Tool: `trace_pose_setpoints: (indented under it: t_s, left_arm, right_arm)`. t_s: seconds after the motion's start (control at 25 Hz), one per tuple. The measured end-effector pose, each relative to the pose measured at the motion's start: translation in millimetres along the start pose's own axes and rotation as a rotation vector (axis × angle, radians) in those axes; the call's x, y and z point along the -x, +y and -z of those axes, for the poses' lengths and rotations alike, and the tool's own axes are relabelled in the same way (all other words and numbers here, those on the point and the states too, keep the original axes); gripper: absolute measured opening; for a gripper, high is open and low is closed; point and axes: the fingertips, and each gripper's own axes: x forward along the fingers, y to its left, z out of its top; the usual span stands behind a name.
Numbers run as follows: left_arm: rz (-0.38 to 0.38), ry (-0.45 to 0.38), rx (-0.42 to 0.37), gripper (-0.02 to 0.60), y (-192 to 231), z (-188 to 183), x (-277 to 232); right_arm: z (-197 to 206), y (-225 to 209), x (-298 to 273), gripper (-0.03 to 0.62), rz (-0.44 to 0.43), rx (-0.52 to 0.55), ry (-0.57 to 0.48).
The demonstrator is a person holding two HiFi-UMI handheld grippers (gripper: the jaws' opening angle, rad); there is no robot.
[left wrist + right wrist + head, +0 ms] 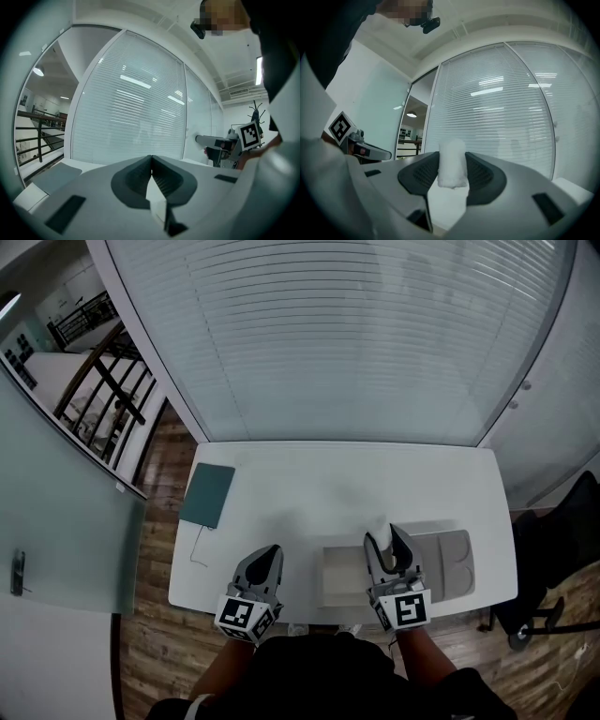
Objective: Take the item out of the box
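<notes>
- Grey two-jaw grippers with marker cubes: two, namely the left gripper [270, 552] and the right gripper [387, 538].
- White soft cylindrical item [453, 164]: one.
- Pale grey flat open box [339, 592]: one.
- White rectangular table [281, 479]: one.
- Teal flat rectangular pad [207, 495]: one.

Room: white table [328, 474], wood floor [159, 615], slatted blinds [337, 334] across glass wall.

Seen from the head view, the right tool [389, 538] covers part of the box [342, 577], and only a tip of the white item [379, 523] shows above it. The bottom edge cuts off the person [319, 681]. A thin line [200, 549] on the worktop [309, 484], perhaps a cable, is too small to tell.
</notes>
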Motion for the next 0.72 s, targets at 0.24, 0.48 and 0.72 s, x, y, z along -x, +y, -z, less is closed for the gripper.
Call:
trace_pose_setpoints:
  t_s: [0.24, 0.48, 0.72]
  left_arm:
    - [0.035, -0.055, -0.022, 0.011, -3.0, -22.6, -3.3]
    - [0.066, -0.073, -0.036, 0.011, -11.7, -30.4, -8.0]
    - [0.073, -0.067, -0.042, 0.011, -11.5, -30.2, -8.2]
  right_arm:
    - [-31.6, 5.9, 2.4, 0.172, -0.033, 0.033, -0.078]
    - [-39.4, 17.6, 9.3, 0.172, -0.068, 0.047, -0.107]
    - [-41.5, 19.7, 14.0, 0.172, -0.061, 0.047, -0.107]
